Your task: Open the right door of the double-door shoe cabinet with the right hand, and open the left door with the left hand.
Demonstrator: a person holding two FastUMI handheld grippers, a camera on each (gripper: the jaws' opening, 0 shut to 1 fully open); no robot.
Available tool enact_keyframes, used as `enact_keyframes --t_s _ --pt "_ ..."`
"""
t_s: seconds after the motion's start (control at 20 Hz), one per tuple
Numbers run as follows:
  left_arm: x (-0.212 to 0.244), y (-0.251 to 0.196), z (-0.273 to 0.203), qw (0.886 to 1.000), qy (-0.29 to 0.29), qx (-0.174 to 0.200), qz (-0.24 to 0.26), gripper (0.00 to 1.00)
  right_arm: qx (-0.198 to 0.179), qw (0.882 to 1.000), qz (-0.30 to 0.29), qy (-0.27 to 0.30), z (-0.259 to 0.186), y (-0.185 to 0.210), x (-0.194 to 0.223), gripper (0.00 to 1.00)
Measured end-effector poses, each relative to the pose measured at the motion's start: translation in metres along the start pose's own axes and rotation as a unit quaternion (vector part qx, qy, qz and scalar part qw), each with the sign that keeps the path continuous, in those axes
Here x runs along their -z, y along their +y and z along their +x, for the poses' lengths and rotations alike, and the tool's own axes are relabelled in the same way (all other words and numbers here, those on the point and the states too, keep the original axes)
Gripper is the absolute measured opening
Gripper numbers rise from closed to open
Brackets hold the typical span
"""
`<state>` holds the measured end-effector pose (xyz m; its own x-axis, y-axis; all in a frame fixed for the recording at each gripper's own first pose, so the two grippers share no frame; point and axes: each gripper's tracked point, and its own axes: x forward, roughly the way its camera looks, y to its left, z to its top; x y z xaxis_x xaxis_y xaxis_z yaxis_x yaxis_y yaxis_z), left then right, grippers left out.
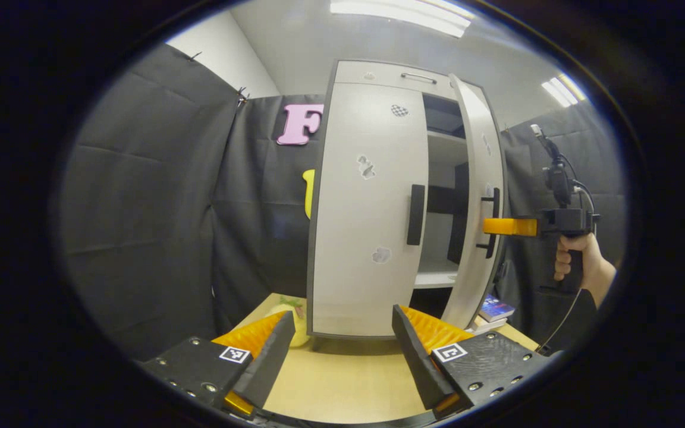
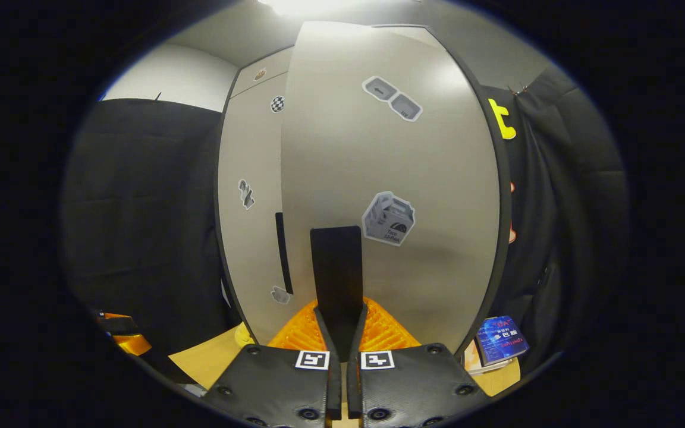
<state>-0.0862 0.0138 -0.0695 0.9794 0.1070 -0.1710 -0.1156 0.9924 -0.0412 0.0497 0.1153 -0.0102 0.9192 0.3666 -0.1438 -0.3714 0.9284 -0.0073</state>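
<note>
The pale shoe cabinet (image 1: 372,148) stands on a wooden table. Its left door (image 1: 366,238) is closed, with a black vertical handle (image 1: 416,214) at its inner edge. The right door (image 1: 478,196) is swung partly outward, and shelves show in the gap. In the left gripper view a hand (image 1: 577,261) holds my right gripper (image 1: 491,226) level at the right door's handle (image 1: 492,223). In the right gripper view my right gripper (image 2: 341,309) is shut on that black handle (image 2: 336,267), against the stickered door (image 2: 396,178). My left gripper (image 1: 343,313) is open, low in front of the left door, apart from it.
The tabletop (image 1: 342,380) runs from the cabinet's base toward me. A blue book (image 1: 496,309) lies on the table right of the cabinet, under the swung door. A pale yellow object (image 1: 295,324) sits at the cabinet's lower left corner. Black cloth walls close in on both sides.
</note>
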Motion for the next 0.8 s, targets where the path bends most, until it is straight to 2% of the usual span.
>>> enact_keyframes --t_s 0.05,0.2,0.25,0.65,0.7,0.8 --pt "0.002 -0.001 0.003 1.000 0.004 -0.002 0.003 0.94 0.001 1.000 0.003 -0.001 -0.004 -0.002 0.000 0.02" --pt "0.010 -0.011 0.011 1.000 0.014 0.009 0.004 0.95 0.006 1.000 0.006 -0.006 -0.018 -0.008 0.002 0.02" --pt "0.012 -0.014 0.012 1.000 0.017 0.015 0.003 0.95 0.007 1.000 0.008 -0.006 -0.022 -0.011 0.001 0.05" --pt "0.019 -0.048 0.020 0.998 0.025 0.056 0.011 0.94 0.036 0.999 0.018 -0.016 -0.055 -0.034 0.004 0.05" --pt "0.019 -0.052 0.023 0.998 0.026 0.061 0.013 0.94 0.040 0.999 0.020 -0.015 -0.059 -0.038 0.004 0.02" --pt "0.019 -0.059 0.028 0.997 0.025 0.070 0.013 0.94 0.048 0.998 0.023 -0.016 -0.066 -0.046 0.005 0.05"
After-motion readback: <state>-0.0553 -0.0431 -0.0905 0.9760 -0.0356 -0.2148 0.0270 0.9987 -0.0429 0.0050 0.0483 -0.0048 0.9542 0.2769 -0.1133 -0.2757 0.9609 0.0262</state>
